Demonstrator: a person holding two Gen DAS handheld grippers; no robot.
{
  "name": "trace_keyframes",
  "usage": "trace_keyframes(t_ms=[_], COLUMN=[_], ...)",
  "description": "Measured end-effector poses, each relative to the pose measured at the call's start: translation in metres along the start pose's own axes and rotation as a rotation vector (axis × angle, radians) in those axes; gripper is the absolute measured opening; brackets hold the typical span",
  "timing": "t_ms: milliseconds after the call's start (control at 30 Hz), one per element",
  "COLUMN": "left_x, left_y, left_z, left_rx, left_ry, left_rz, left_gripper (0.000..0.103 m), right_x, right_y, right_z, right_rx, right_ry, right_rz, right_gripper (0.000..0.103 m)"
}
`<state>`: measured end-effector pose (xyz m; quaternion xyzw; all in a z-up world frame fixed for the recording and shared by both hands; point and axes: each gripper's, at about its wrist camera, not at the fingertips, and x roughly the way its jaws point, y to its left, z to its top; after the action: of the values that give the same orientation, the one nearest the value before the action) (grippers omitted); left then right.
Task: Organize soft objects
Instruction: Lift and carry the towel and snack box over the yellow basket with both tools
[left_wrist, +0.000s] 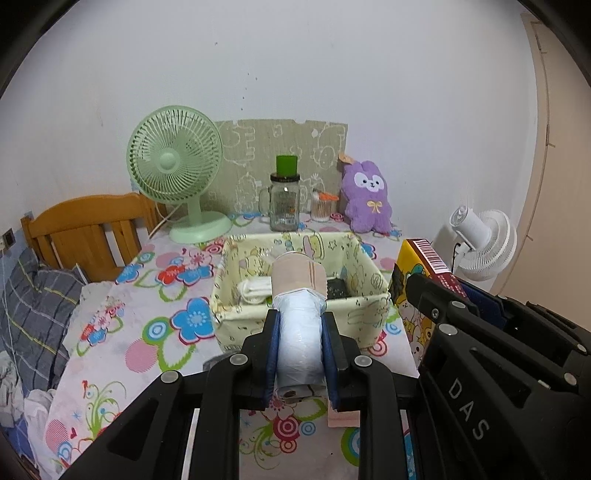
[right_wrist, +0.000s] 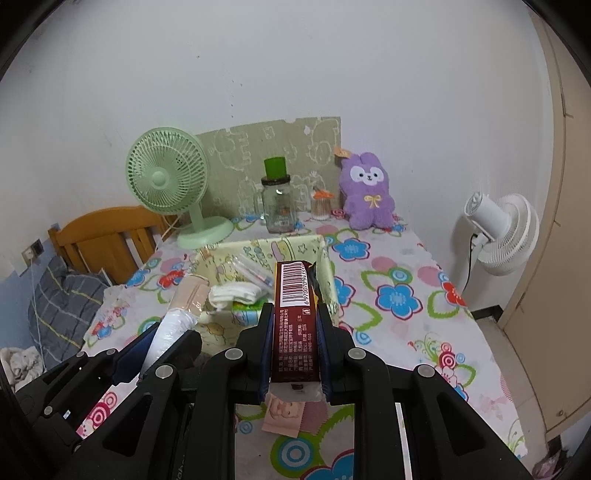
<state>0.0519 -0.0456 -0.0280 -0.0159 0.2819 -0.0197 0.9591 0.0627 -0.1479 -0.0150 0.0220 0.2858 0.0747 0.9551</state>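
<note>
My left gripper (left_wrist: 300, 322) is shut on a pale roll of plastic bags (left_wrist: 298, 339) with a beige paper band, held above the table in front of the cartoon-print fabric basket (left_wrist: 236, 325). In the right wrist view my right gripper (right_wrist: 294, 311) is shut on a dark red tissue pack (right_wrist: 295, 325) with a barcode, just before the basket (right_wrist: 217, 332). Inside the basket lie folded white socks (right_wrist: 236, 292), a green pack (right_wrist: 245, 307) and a clear wrapped item (right_wrist: 255, 274). Each view also shows the other gripper: the right gripper (left_wrist: 439, 306) with its pack (left_wrist: 415, 258), and the left gripper (right_wrist: 173, 334) with the roll (right_wrist: 166, 332).
A pink packet (right_wrist: 284, 415) lies on the flowered tablecloth (right_wrist: 399, 295) under my grippers. At the back stand a green fan (right_wrist: 166, 184), a glass jar (right_wrist: 277, 206), a cotton swab pot (right_wrist: 320, 206) and a purple plush rabbit (right_wrist: 369, 195). A white fan (right_wrist: 506, 236) is at the right, a bed (right_wrist: 66, 295) at the left.
</note>
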Motion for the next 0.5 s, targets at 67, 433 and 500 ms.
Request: trace_keyframes(t_ms=[67, 433, 500], left_x=[-0.003, -0.009, -0.008], left_y=[0.001, 0.006, 0.006], left_z=[0.003, 0.016, 0.017], left_rx=[0.000, 0.001, -0.002], left_ry=[-0.009, -0.044, -0.040], left_rz=[0.001, 0.003, -0.003], left_gripper=[0.020, 0.020, 0.020], right_x=[-0.004, -0.010, -0.007], right_y=[0.002, 0.007, 0.007], right_z=[0.003, 0.018, 0.020], right_rx=[-0.003, -0.020, -0.018], right_ry=[-0.009, -0.044, -0.042], right_rz=[0.003, 0.019, 0.019], right_gripper=[0.024, 0.024, 0.024])
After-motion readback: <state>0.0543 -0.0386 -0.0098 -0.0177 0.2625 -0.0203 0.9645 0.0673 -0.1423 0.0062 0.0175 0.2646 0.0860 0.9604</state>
